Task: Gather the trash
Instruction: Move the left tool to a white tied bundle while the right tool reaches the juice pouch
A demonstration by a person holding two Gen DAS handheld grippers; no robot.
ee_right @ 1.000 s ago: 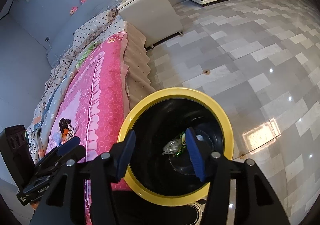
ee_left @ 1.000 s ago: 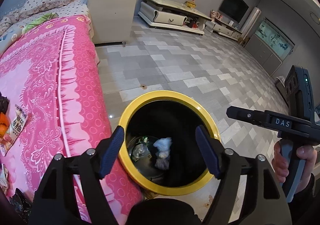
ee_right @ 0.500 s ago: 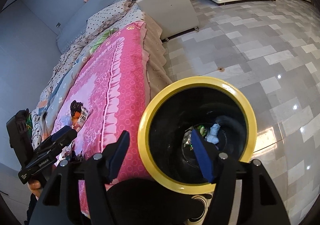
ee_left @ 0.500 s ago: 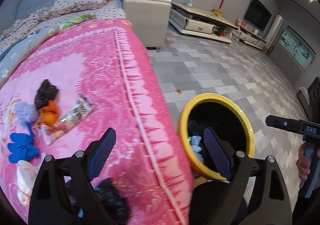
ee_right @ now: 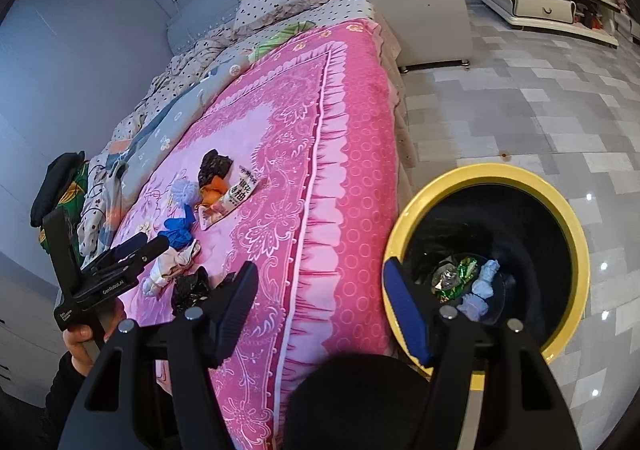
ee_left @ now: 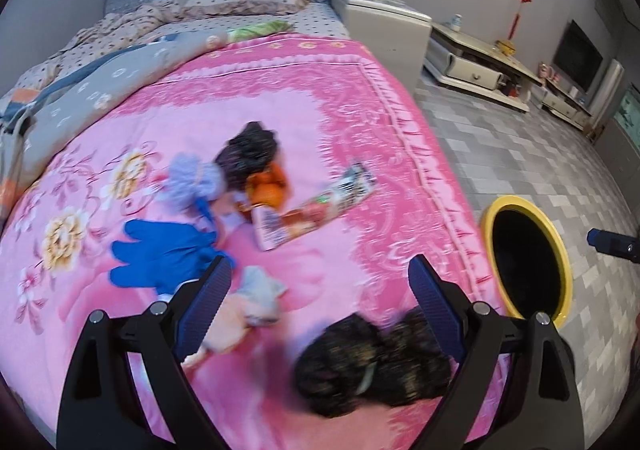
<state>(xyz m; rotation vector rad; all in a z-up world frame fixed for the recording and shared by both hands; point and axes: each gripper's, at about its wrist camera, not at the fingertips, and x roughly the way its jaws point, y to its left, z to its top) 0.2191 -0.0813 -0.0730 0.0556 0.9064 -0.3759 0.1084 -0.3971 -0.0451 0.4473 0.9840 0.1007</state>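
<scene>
My left gripper (ee_left: 320, 262) hangs open over the pink bedspread (ee_left: 280, 90), nothing between its fingers. Just below it lie a crumpled black bag (ee_left: 372, 362) and a pale wad of tissue (ee_left: 248, 306). Farther off on the bed are a blue glove (ee_left: 160, 258), a snack wrapper (ee_left: 316, 206), orange peel (ee_left: 266, 186), a black lump (ee_left: 250, 148) and a lavender wad (ee_left: 192, 182). My right gripper (ee_right: 320, 266) is open and empty by the bed's edge, beside the yellow-rimmed bin (ee_right: 400, 230). The bin holds green wrappers (ee_right: 456, 278) and a pale blue wad (ee_right: 480, 286).
A white bedside cabinet (ee_right: 416, 10) stands at the head of the bed, with a low TV stand (ee_right: 540, 2) across the grey tiled floor (ee_right: 520, 110). Pillows and a folded quilt (ee_left: 120, 90) fill the far end of the bed. A hand (ee_right: 80, 338) holds the left gripper.
The left gripper swung from above the bin to over the bed's trash and its jaws widened. The right gripper shifted toward the bed, so the bin now sits at its right, jaws slightly wider.
</scene>
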